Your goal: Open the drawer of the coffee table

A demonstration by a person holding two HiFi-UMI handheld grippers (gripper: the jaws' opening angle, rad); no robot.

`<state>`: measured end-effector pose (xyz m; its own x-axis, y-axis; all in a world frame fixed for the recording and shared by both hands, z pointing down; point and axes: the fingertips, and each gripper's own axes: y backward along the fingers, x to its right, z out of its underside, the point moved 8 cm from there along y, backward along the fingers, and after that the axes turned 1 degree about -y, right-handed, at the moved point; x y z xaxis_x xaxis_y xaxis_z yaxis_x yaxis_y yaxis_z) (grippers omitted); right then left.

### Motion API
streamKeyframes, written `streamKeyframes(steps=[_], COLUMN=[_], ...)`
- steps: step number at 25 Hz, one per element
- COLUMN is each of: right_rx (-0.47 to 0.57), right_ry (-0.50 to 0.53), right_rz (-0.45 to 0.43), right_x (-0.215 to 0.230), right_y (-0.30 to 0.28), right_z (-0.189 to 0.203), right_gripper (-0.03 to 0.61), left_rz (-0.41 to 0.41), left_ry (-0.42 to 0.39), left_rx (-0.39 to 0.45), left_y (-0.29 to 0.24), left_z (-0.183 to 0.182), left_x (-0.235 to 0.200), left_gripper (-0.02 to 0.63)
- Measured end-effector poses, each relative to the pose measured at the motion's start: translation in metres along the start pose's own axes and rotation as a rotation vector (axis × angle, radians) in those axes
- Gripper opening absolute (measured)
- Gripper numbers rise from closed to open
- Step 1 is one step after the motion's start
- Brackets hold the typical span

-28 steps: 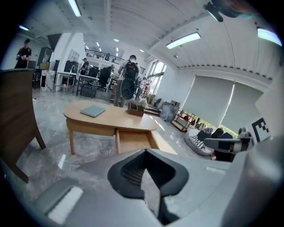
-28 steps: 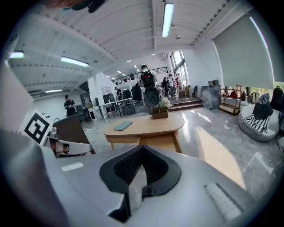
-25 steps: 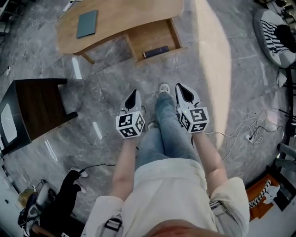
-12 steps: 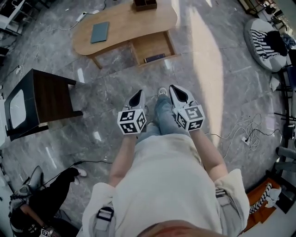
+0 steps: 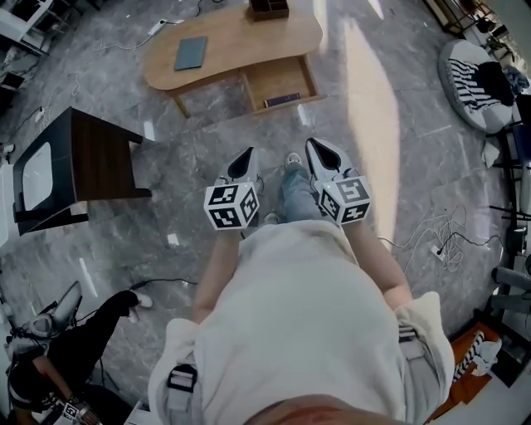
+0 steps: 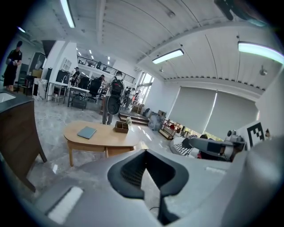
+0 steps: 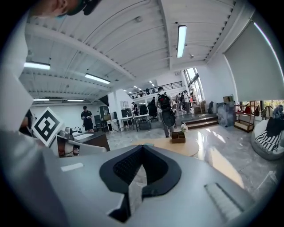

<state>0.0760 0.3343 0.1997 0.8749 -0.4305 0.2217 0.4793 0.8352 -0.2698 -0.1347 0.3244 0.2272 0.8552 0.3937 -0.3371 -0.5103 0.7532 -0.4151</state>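
1. You hold both grippers in front of your waist, side by side but apart, with your leg (image 5: 296, 195) and a shoe (image 5: 294, 158) showing between them.
2. Your left gripper (image 5: 246, 155) points ahead toward the table (image 5: 241, 37) and slightly down. Its jaws are together, with nothing between them.
3. Your right gripper (image 5: 314, 145) points the same way. Its jaws are also pressed together and empty.
4. Your left forearm (image 5: 214, 274) and right forearm (image 5: 377, 261) run forward from your sides. Each gripper's marker cube sits at its near end, just ahead of your hand.
5. The drawer (image 5: 280, 81) stands pulled out from the near side of the table, toward its right end. It is far ahead of you, well apart from both grippers.
6. A slim dark thing (image 5: 282, 100) lies along the drawer's near edge.
7. On the table, a grey-blue pad (image 5: 191, 52) lies toward the left, and a small box (image 5: 269, 8) sits at the far edge.
8. A dark side table (image 5: 87, 158) stands on the floor to the left of your left gripper.
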Motion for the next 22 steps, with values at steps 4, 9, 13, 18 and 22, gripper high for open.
streamKeyframes(steps=[4, 9, 13, 18, 22], right_rx=[0.017, 0.048, 0.057, 0.06, 0.054], right_ry=[-0.004, -0.009, -0.001, 0.011, 0.017], right_rz=[-0.019, -0.012, -0.007, -0.016, -0.03], right_x=[-0.005, -0.011, -0.015, -0.017, -0.02], right_y=[0.003, 0.005, 0.004, 0.007, 0.006], right_z=[-0.004, -0.006, -0.009, -0.014, -0.015], right_gripper=[0.002, 0.0, 0.0, 0.0, 0.0], left_rz=[-0.006, -0.012, -0.004, 0.009, 0.017], left_ry=[0.012, 0.014, 0.017, 0.022, 0.025], left_rx=[0.013, 0.014, 0.019, 0.028, 0.037], left_y=[0.011, 0.019, 0.022, 0.023, 0.024], left_z=[0.001, 0.002, 0.001, -0.001, -0.004], left_x=[-0.001, -0.003, -0.002, 0.005, 0.008], left_gripper=[0.0, 0.0, 0.0, 0.0, 0.0])
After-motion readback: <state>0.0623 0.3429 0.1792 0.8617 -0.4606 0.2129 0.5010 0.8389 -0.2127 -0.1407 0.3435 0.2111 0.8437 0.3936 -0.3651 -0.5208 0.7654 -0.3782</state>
